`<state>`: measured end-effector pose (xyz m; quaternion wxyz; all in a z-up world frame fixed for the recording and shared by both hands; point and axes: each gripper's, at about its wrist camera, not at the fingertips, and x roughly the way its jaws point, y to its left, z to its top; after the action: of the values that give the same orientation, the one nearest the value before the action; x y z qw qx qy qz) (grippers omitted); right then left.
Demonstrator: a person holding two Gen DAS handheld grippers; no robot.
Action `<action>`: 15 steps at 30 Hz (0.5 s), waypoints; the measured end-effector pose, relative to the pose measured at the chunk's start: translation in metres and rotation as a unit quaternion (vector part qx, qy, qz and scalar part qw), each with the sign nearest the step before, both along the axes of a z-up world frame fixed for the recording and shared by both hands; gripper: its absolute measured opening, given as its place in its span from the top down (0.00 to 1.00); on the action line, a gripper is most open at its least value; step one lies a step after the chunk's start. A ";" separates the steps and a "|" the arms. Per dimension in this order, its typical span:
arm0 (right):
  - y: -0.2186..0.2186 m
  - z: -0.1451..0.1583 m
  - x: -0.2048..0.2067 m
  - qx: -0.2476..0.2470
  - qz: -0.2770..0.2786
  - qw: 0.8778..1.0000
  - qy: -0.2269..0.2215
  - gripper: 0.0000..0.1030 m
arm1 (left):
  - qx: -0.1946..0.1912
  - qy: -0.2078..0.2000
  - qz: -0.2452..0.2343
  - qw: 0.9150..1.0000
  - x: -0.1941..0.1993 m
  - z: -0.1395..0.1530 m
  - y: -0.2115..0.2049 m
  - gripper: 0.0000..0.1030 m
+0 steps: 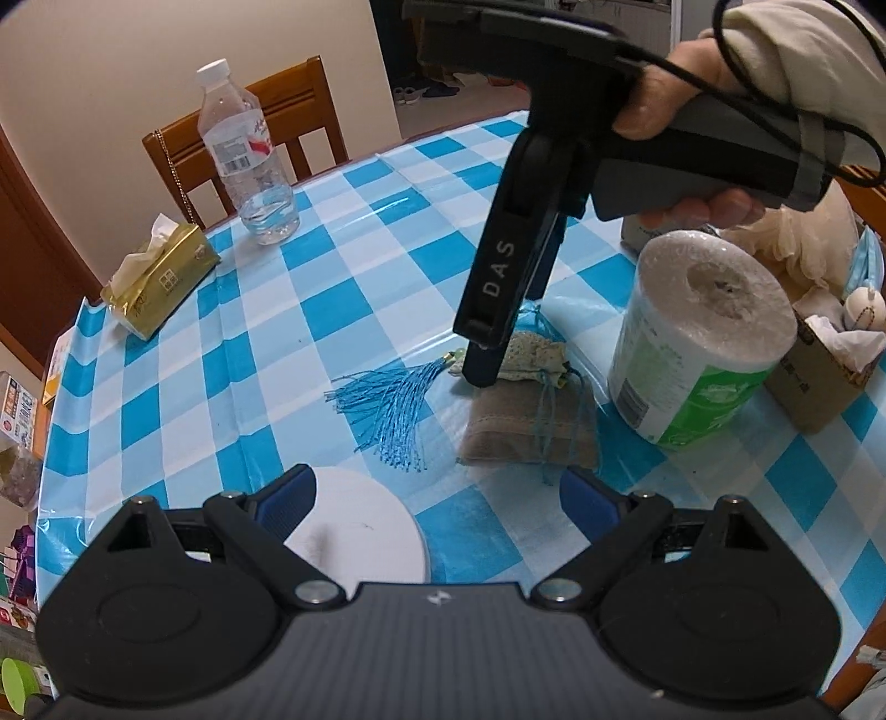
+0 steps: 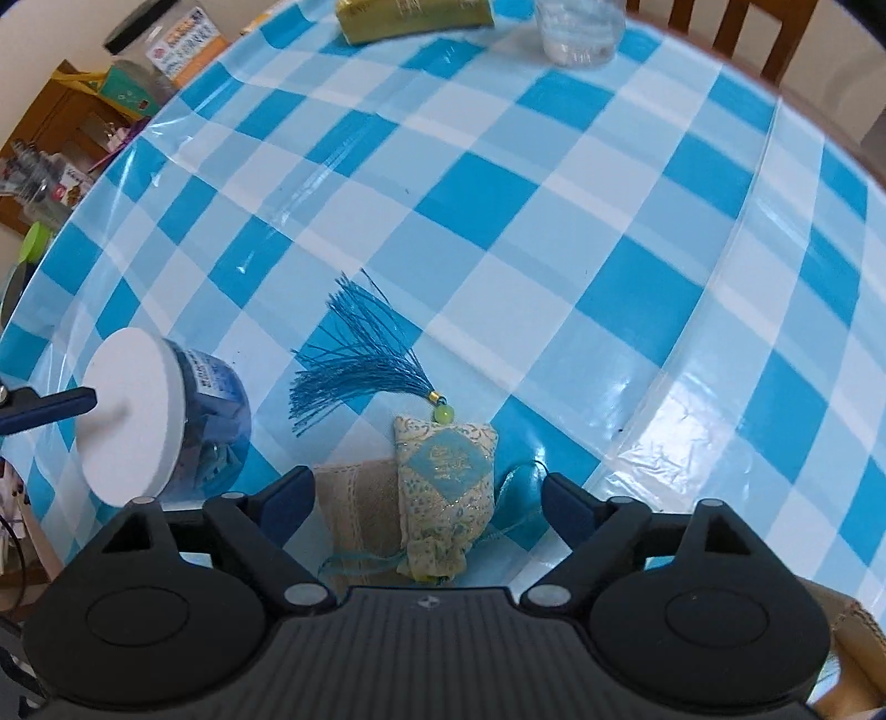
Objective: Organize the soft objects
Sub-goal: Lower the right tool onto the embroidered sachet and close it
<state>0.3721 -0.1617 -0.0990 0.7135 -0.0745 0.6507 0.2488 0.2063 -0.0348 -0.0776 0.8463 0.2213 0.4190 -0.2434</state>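
My right claw (image 2: pixel 426 493) hangs wide over the floral sachet (image 2: pixel 443 476), which lies on a beige pouch (image 2: pixel 354 487) on the checked desk (image 2: pixel 554 221); my left claw (image 1: pixel 437 493) gapes wide above a white-lidded jar (image 2: pixel 166 421)

Black hand-held gripper (image 1: pixel 487 354), blue pads (image 1: pixel 288 501), cream sleeve (image 1: pixel 803 50).

The tabletop (image 2: pixel 554 221) wears a glossy check of bright blue, pale blue and white. The sachet (image 2: pixel 446 471) is cream with a small blue floral print and a turquoise diamond patch; its tassel (image 2: pixel 354 360) is vivid blue under a green bead (image 2: pixel 443 413). The pouch (image 1: pixel 526 426) beneath is beige. At the right of the left wrist view, the paper roll (image 1: pixel 703 332) is white with a green wrapper. Upper left, the tissue pack (image 1: pixel 160 282) is gold.
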 end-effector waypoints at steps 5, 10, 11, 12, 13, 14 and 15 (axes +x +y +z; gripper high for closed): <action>0.000 -0.016 0.007 0.005 -0.009 0.999 0.032 0.21 | 0.004 -0.002 -0.010 1.000 0.002 -0.003 -0.006 0.08; -0.003 -0.027 0.012 0.017 -0.023 0.998 0.061 0.36 | 0.003 -0.005 -0.020 1.000 0.004 -0.004 -0.012 0.08; -0.003 -0.029 0.012 0.017 -0.024 0.998 0.064 0.40 | 0.003 -0.005 -0.022 1.000 0.005 -0.004 -0.013 0.08; -0.003 -0.030 0.012 0.016 -0.024 0.997 0.065 0.45 | 0.004 -0.005 -0.024 1.000 0.005 -0.005 -0.014 0.08; -0.002 -0.030 0.012 0.014 -0.023 0.998 0.065 0.48 | 0.004 -0.005 -0.026 1.000 0.006 -0.005 -0.015 0.08; -0.001 -0.031 0.011 0.011 -0.021 0.998 0.063 0.52 | 0.004 -0.005 -0.029 1.000 0.006 -0.006 -0.016 0.08; -0.001 -0.031 0.010 0.008 -0.018 0.998 0.061 0.55 | 0.004 -0.004 -0.031 0.999 0.006 -0.006 -0.018 0.08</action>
<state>0.3823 -0.1623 -0.1297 0.6772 -0.0417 0.6926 0.2448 0.2122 -0.0527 -0.0836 0.8392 0.2384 0.4093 -0.2672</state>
